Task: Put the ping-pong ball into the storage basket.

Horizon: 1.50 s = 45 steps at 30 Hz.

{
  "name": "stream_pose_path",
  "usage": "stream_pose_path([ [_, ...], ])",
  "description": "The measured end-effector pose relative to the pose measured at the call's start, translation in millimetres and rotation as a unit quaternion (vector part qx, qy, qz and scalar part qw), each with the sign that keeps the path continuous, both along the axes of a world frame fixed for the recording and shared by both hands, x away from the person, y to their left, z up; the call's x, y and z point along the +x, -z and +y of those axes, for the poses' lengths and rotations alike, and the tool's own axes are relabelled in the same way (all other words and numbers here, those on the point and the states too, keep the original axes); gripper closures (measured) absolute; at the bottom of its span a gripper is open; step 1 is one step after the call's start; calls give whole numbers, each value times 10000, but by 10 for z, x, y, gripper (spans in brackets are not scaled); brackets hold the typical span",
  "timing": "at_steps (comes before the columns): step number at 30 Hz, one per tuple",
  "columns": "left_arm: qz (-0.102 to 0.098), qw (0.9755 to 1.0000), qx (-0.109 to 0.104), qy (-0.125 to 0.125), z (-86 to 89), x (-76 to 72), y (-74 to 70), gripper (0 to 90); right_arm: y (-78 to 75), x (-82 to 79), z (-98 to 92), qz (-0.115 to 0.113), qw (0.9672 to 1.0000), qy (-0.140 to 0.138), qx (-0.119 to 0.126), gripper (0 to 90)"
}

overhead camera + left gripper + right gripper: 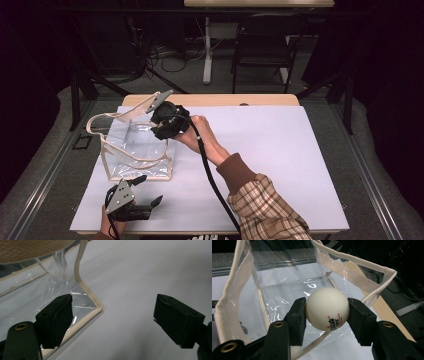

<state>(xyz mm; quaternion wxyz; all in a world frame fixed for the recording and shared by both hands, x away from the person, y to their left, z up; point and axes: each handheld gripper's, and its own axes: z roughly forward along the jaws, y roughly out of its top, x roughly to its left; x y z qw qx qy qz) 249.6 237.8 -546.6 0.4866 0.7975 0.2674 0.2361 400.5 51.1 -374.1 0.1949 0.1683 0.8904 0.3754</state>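
A clear plastic bag point(134, 150) with cream fabric trim and straps stands open on the white table cover. My right gripper point(159, 123) is over the bag's far right rim. In the right gripper view it point(327, 311) is shut on a white table-tennis ball point(327, 308) with red and black print, held above the bag's open mouth point(287, 285). My left gripper point(145, 192) rests near the table's front edge, just in front of the bag. Its jaws stand open with nothing between them, and the bag's trimmed bottom corner point(96, 308) lies beside the left jaw.
The white cover point(280, 150) lies over a wooden table point(210, 99). A sleeved forearm point(250, 195) and black cable point(212, 180) cross the middle. Beyond the table stand a dark chair point(262, 50) and a white table leg point(207, 50), with cables on the floor.
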Motion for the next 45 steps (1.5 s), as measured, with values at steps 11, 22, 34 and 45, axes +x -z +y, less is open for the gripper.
stream_pose_path([
  [11, -8, 10000, 5, 3, 0, -3, -2, 160, -8, -13, 110, 127, 9995, -95, -258, 507],
  [22, -4, 10000, 0, 10, -2, -4, -2, 160, -8, -12, 194, 189, 9987, -160, -440, 506],
  [34, -8, 10000, 2, 13, -1, -4, -3, 160, 29, 22, 264, 232, 9981, -159, -541, 506],
  [45, -4, 10000, 14, 11, -2, -5, -5, 160, 66, 27, 336, 256, 9976, -168, -628, 506],
])
